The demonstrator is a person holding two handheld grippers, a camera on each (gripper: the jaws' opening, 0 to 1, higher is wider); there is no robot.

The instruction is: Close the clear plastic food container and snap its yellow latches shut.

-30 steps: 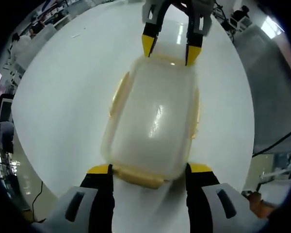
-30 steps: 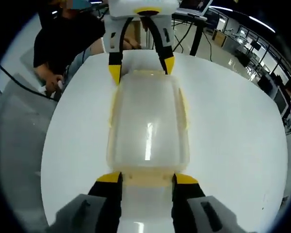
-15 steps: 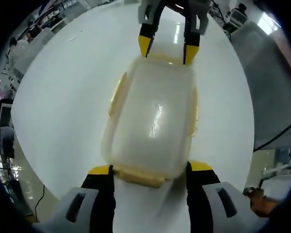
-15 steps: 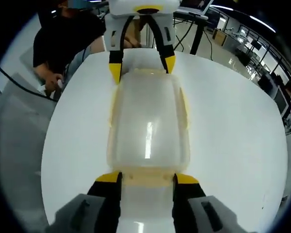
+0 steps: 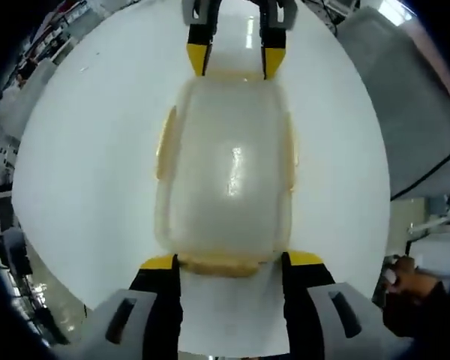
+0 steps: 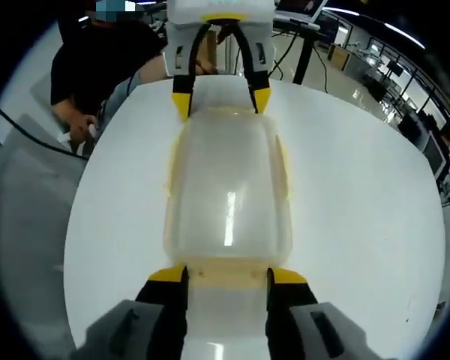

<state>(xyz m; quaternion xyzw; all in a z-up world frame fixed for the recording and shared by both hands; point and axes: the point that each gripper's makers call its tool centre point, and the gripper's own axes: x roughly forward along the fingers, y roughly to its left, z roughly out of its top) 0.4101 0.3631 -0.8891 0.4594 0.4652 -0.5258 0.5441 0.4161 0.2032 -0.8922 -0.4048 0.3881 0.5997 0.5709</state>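
A clear plastic food container (image 5: 226, 169) (image 6: 229, 191) lies on a round white table (image 5: 82, 150) (image 6: 360, 202) with its lid on. Pale yellow latches run along its long sides (image 5: 165, 141) (image 6: 284, 169) and at its short ends (image 5: 223, 264) (image 6: 226, 274). My left gripper (image 5: 229, 262) is open, its yellow-tipped jaws flanking the near end latch. My right gripper (image 6: 226, 276) is open at the opposite end, its jaws either side of that latch. Each gripper shows across the container in the other view: the right gripper (image 5: 236, 58) and the left gripper (image 6: 219, 103).
A person in a dark top (image 6: 97, 67) sits behind the table in the right gripper view. A hand (image 5: 405, 277) shows at the lower right of the left gripper view. Grey cloth (image 5: 412, 97) and desks lie beyond the table's edge.
The left gripper view has swung so the container now lies straight along it instead of slanted. The right gripper has barely moved. Both stay open at the container's ends.
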